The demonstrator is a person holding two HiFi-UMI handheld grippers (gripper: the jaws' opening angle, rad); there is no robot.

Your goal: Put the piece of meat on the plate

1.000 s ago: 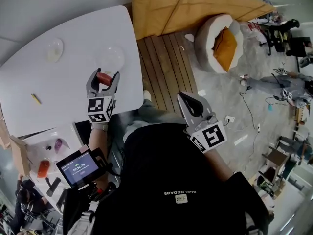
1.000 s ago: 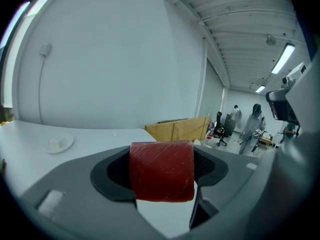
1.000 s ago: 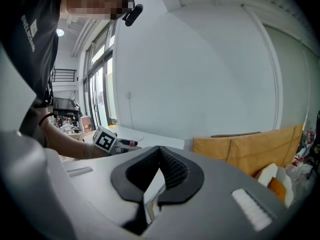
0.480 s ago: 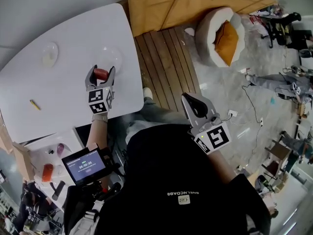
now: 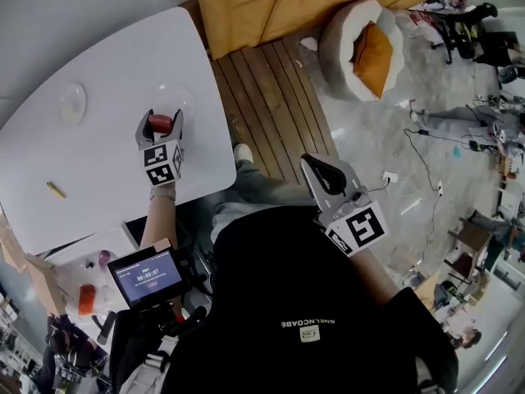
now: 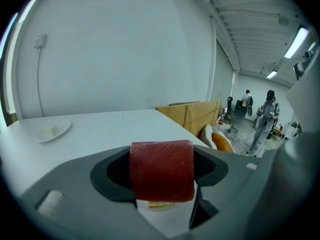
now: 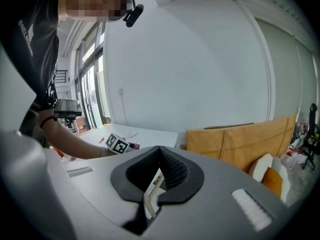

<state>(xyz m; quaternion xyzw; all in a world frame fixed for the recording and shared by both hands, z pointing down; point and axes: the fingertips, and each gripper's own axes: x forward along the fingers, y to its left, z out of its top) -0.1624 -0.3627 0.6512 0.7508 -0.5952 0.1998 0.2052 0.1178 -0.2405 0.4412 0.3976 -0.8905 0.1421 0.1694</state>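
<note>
Hanging off the table edge by the torso, right gripper (image 5: pixel 314 167) is idle, its jaws closed on nothing, likely kept clear of the work. Left gripper (image 5: pixel 159 130) reaches over the white table (image 5: pixel 98 64), pads clamped on the meat's (image 6: pixel 161 170) flanks, carrying it low above the top. Meat: a blunt red block, matte, faintly streaked, firm enough to keep square corners. Just beyond, a faint clear plate (image 5: pixel 182 97), the probable target. Further left, a small pale plate (image 5: pixel 72 103), well apart.

White table (image 5: pixel 98 154), wooden decking (image 5: pixel 262 97), round cushion bed (image 5: pixel 335 41), possibly concrete floor (image 5: pixel 369 130).
</note>
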